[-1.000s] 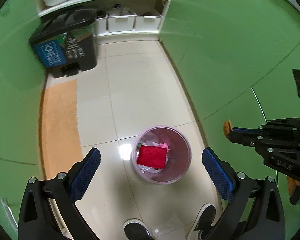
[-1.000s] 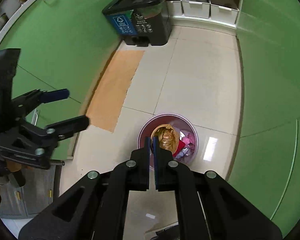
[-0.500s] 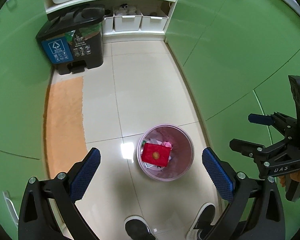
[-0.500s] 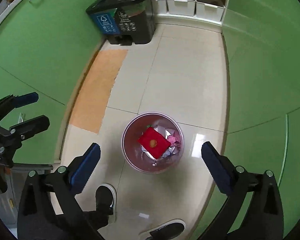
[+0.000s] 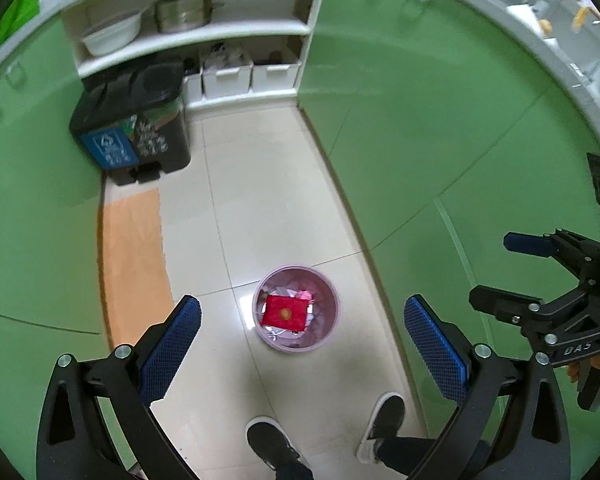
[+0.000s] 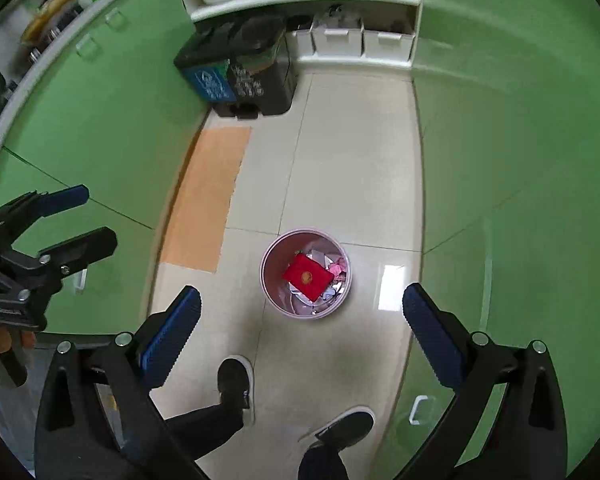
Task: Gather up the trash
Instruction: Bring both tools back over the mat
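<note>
Left wrist view: the left gripper [image 5: 302, 334] hangs wide open and empty, high above the pink bin [image 5: 297, 307] on the tiled floor [image 5: 260, 200].
Trash: a red packet [image 5: 285, 312] lies on top of crumpled paper inside the bin.
Other hand: the right gripper [image 5: 500, 272] shows at the right edge, its jaws apart, nothing between them.
Right wrist view: the right gripper [image 6: 302, 332] is spread open and empty over the same bin [image 6: 306, 273]; the left gripper [image 6: 88, 220] shows at the left edge, open too.
Progress: this piece looks binned; I see no loose trash on the floor.
Room: green cabinets [image 6: 520, 160], an orange mat [image 6: 208, 196], a black pedal bin [image 6: 240, 68], white shelves [image 5: 188, 36].
</note>
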The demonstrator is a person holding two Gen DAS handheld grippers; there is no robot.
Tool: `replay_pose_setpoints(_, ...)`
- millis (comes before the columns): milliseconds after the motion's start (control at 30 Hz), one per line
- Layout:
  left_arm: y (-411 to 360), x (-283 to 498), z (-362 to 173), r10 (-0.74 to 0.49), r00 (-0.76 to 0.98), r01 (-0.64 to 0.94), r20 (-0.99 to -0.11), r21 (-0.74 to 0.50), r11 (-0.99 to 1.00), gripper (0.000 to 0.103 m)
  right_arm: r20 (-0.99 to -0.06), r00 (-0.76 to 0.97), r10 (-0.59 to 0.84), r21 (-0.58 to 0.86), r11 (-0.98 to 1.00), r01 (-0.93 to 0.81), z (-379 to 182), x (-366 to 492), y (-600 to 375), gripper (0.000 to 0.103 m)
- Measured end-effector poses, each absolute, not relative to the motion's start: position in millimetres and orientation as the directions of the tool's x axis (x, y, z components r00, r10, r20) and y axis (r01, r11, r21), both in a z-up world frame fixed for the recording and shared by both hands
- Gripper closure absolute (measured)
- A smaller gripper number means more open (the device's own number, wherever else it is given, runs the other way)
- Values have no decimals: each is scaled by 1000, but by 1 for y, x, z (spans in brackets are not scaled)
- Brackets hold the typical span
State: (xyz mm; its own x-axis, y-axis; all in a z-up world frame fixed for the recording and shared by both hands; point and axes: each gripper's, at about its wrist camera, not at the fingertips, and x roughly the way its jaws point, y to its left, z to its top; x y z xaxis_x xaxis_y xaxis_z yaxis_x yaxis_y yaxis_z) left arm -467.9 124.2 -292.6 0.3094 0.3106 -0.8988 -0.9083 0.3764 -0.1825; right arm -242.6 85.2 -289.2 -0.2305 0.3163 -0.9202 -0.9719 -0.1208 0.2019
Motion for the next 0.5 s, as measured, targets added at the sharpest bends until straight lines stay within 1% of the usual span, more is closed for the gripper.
replay_pose_setpoints(300, 90, -423, -146, 311, 346, -862, -885, -169, 478, 5, -889, -197, 414, 219, 6, -976, -122, -179, 18, 3)
replay_pose_setpoints(433, 76, -381, -87, 303, 389, -813, -870, -170, 556, 5, -872, -151, 466, 220, 98, -971, -68, -134, -20, 3)
replay_pose_setpoints(500, 68, -360, -67, 302, 410, -783, -860, -162, 601, 5, -858, -107, 502, 220, 171, -961, -42, -100, -49, 3)
